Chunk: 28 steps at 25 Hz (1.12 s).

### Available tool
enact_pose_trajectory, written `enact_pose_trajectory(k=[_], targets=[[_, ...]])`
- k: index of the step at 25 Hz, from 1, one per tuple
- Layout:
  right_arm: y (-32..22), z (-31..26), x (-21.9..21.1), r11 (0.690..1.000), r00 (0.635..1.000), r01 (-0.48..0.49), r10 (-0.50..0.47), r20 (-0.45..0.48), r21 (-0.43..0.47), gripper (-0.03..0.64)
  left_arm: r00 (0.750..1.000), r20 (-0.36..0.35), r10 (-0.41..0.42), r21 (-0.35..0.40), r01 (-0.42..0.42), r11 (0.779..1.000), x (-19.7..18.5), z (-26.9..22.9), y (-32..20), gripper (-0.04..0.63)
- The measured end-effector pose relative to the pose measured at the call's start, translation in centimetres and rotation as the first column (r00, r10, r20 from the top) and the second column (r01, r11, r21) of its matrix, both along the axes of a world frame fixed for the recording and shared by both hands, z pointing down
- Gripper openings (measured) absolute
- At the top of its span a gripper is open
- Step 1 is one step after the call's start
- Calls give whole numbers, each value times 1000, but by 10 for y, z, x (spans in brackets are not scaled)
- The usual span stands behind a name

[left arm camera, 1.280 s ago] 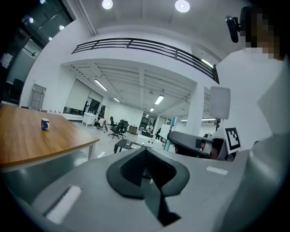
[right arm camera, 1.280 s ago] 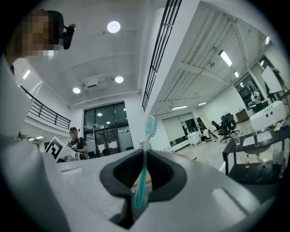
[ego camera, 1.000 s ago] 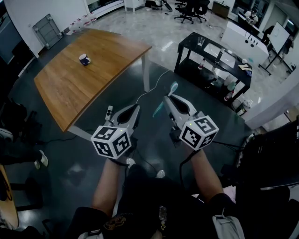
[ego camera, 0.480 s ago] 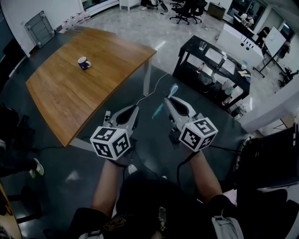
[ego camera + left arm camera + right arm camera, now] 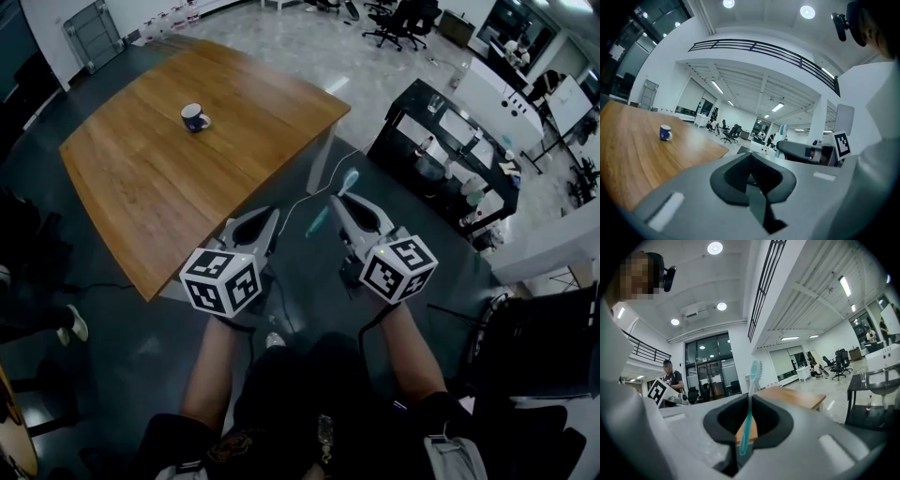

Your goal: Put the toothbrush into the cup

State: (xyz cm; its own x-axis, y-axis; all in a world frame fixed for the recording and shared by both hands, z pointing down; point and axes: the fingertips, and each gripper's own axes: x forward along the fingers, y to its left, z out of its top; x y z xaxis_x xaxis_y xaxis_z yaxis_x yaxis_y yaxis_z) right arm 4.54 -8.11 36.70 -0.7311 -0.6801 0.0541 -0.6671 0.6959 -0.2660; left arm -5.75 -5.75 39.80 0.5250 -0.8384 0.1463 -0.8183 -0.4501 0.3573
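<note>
A blue cup (image 5: pixel 195 116) with white print stands on the wooden table (image 5: pixel 141 187), far ahead and to the left of both grippers; it also shows small in the left gripper view (image 5: pixel 665 132). My right gripper (image 5: pixel 339 199) is shut on a teal toothbrush (image 5: pixel 319 217), which crosses its jaws with the bristle head up (image 5: pixel 751 394). The left gripper (image 5: pixel 267 217) is beside it at the same height, shut with nothing in its jaws (image 5: pixel 754 176). Both hang over the dark floor, just short of the table's near edge.
A black shelf cart (image 5: pixel 450 141) with bottles and cups stands ahead on the right. Office chairs (image 5: pixel 403 19) are at the far end. A white cable (image 5: pixel 314 187) runs over the floor by the table leg. A person's shoe (image 5: pixel 78 324) shows at the left.
The table and cup have shifted right and nearer in the head view. Both grippers keep the same pose, the toothbrush still held in the right one.
</note>
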Motion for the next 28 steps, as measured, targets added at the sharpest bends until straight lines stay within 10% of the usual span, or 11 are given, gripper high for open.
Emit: enact_pose_trajectory(k=[14,28], targets=[[-133,5,-44,973,972,230,-230,57,12,31,975,45,-216,-15,217,976,-37,3,-107,6],[-230,-4,-97,878,869,479,-477,132,16,31,868,132,-478,-42,487,873,-77,-7,-167,6]])
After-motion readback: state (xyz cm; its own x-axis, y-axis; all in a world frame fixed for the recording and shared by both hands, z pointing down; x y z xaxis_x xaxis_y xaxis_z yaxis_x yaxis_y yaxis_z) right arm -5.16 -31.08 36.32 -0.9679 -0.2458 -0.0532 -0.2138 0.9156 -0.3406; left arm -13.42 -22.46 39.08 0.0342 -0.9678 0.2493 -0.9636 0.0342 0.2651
